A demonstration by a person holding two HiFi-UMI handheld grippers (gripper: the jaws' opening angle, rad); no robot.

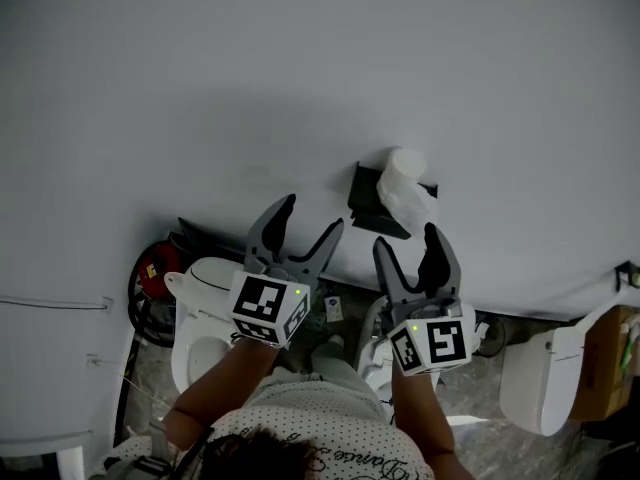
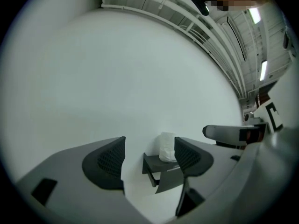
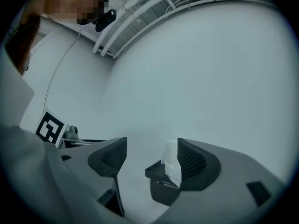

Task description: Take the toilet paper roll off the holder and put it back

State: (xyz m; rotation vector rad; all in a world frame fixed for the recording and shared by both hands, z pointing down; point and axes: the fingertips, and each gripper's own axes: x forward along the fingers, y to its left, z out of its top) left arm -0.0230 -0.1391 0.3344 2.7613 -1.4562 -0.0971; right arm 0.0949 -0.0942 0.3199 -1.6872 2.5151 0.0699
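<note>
A white toilet paper roll [image 1: 404, 190] stands on a black wall-mounted holder [image 1: 371, 200] on the pale wall. The roll [image 2: 167, 147] and the holder [image 2: 157, 167] show ahead between the left jaws; the roll [image 3: 171, 166] and holder [image 3: 160, 178] show likewise in the right gripper view. My left gripper [image 1: 310, 216] is open, short of the holder and to its left. My right gripper [image 1: 408, 244] is open just below the roll, with nothing between its jaws.
A white toilet [image 1: 202, 313] sits on the floor at lower left, with a red object [image 1: 155, 265] beside it. Another white fixture [image 1: 545, 373] and a cardboard box [image 1: 604, 360] are at lower right. Pipes [image 2: 168, 8] run along the ceiling.
</note>
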